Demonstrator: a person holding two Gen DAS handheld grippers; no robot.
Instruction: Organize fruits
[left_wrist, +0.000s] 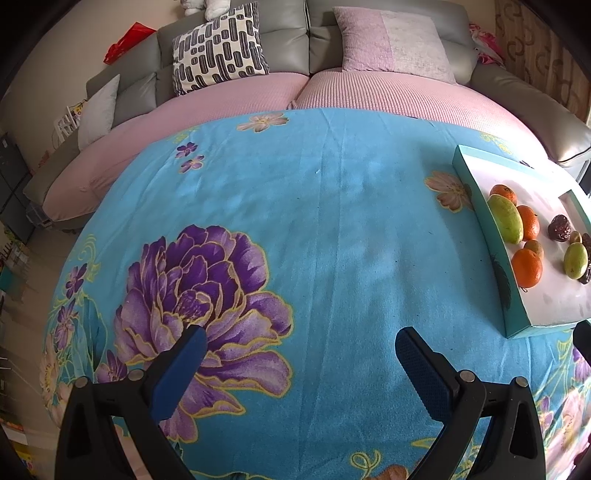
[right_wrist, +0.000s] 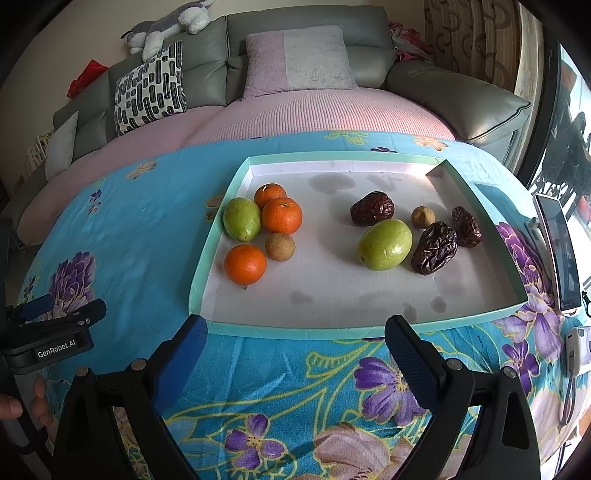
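Blue floral cloth (left_wrist: 332, 229) covers the counter under both your grippers. Your right gripper (right_wrist: 295, 350) hangs over the cloth just short of the tray's near rim, jaws wide, nothing between them. Your left gripper (left_wrist: 301, 350) is over bare cloth beside the big purple flower print, jaws wide and empty too; from the right wrist view it shows at the far left edge, with your fingers (right_wrist: 37, 402) on its handle.

Teal-rimmed tray (right_wrist: 295, 330) sits ahead of the right gripper, white floor, a few dark stains.
- Left group: nearest is one orange (right_wrist: 245, 264), then a small brown round fruit (right_wrist: 280, 246) just beside it. Behind those, a green fruit (right_wrist: 242, 219) touching a second orange (right_wrist: 282, 216), with a third orange (right_wrist: 270, 194) farthest back.
- Right group, well apart from the left: a larger green fruit (right_wrist: 385, 244) touching a wrinkled dark date (right_wrist: 434, 248). Behind them, another date (right_wrist: 467, 226), a small brown fruit (right_wrist: 423, 217) and a third date (right_wrist: 372, 208).

Phone (right_wrist: 561, 251) lies on the cloth right of the tray. Grey sofa (right_wrist: 306, 29) with cushions sits beyond the counter.
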